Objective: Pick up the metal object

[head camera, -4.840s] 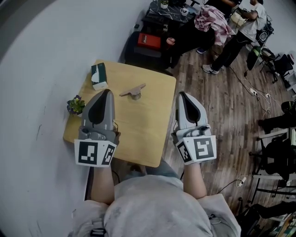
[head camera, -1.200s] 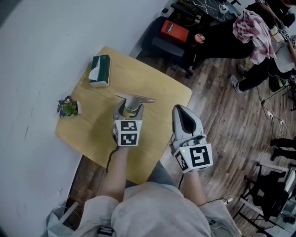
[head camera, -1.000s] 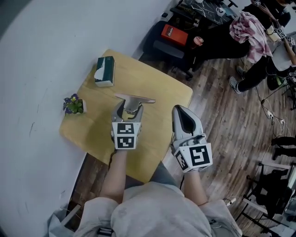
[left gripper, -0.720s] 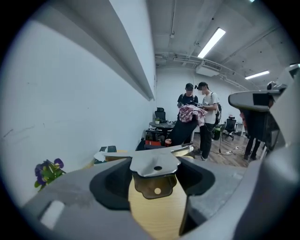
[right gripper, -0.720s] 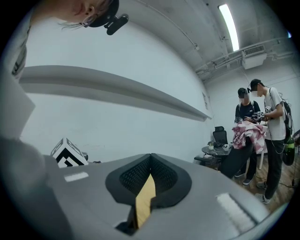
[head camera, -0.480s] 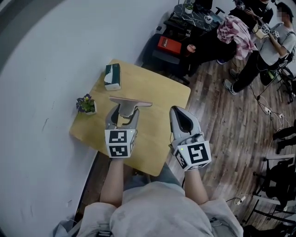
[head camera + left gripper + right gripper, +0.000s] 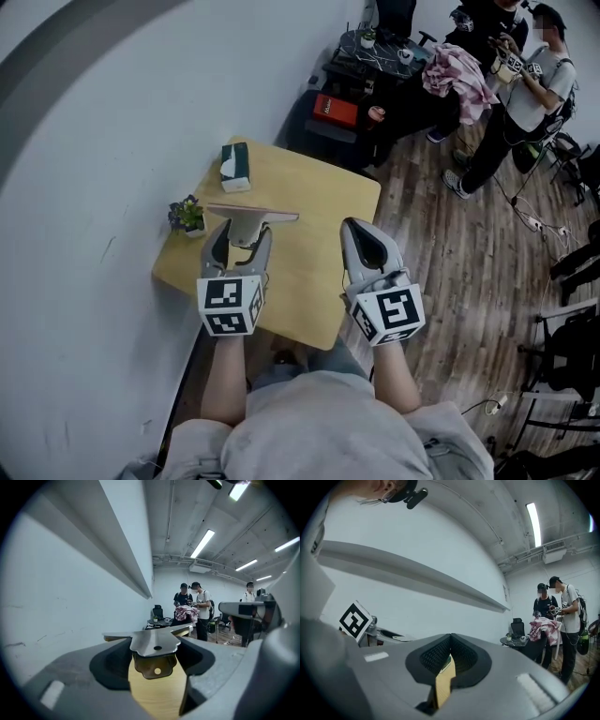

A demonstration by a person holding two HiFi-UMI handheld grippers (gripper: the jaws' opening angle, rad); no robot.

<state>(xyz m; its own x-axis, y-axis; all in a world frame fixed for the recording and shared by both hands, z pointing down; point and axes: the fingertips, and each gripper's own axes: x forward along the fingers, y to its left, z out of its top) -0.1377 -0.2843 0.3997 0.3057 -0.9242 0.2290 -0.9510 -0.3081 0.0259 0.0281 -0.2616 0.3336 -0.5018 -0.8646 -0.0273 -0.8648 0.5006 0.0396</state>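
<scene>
The metal object [image 7: 251,217] is a flat plate on a short bracket-like stem with a hole. My left gripper [image 7: 242,232] is shut on the stem and holds it above the left part of the wooden table [image 7: 314,258]. In the left gripper view the metal object [image 7: 154,645] sits between the two dark pads of the left gripper [image 7: 154,666], plate on top, with the tabletop below it. My right gripper [image 7: 362,236] hovers over the table's right side, shut and empty. In its own view the right gripper [image 7: 450,657] shows its pads meeting.
A green tissue box [image 7: 235,166] lies at the table's far left corner and a small potted plant [image 7: 188,215] stands at its left edge by the white wall. Beyond the table are a red box [image 7: 336,110], a dark desk and people [image 7: 511,84] standing on the wood floor.
The metal object, earlier lying on the table, is now in my left gripper and has come up and back toward me. The right gripper has barely moved.
</scene>
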